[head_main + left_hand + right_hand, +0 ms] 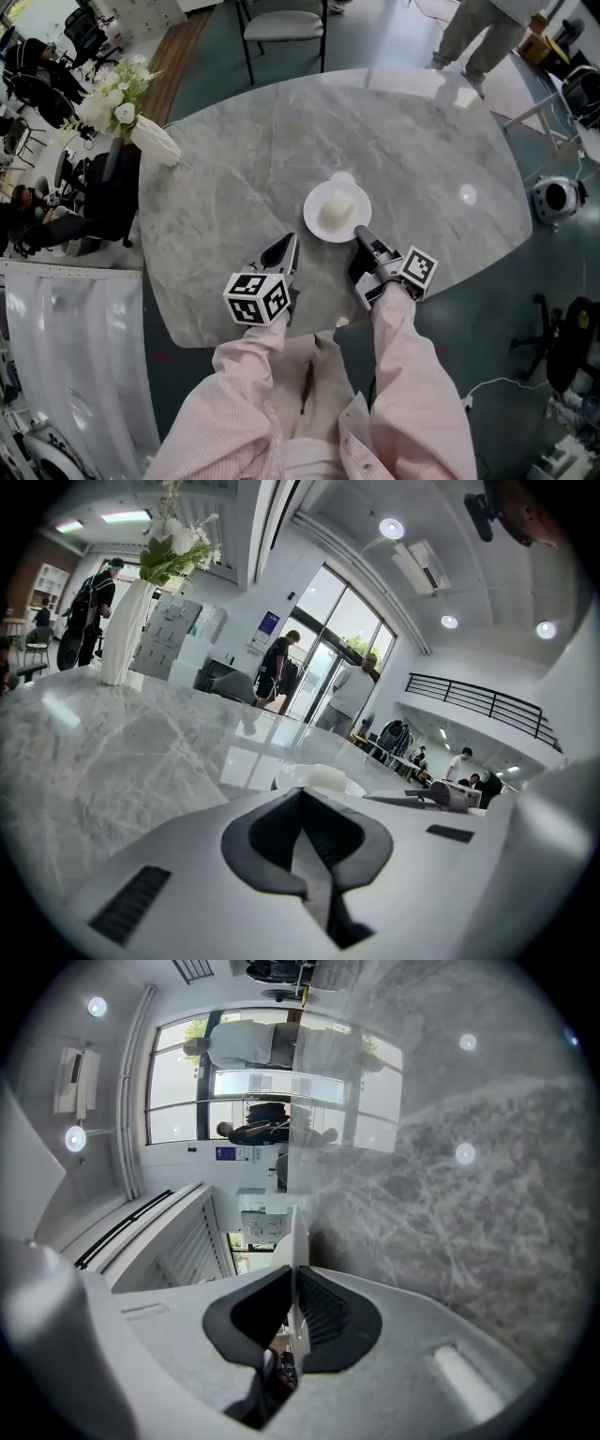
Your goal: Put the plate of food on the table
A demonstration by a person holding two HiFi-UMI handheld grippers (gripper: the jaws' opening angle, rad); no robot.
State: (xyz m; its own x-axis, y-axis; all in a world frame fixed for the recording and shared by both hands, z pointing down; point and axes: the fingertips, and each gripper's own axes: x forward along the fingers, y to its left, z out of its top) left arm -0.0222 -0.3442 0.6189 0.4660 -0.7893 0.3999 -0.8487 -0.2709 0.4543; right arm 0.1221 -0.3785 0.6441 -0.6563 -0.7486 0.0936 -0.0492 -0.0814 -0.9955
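The round white plate (315, 217) is clamped by its rim in the right gripper (360, 233) so it sits level on the grey marble worktop (234, 159); the left gripper (285, 247) is held closed and empty.

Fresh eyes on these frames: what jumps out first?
The white plate with a pale block of food, mid marble table, has its near rim pinched by the right gripper. The left gripper is shut and empty beside it. A vase of white flowers stands at the table's far left edge.
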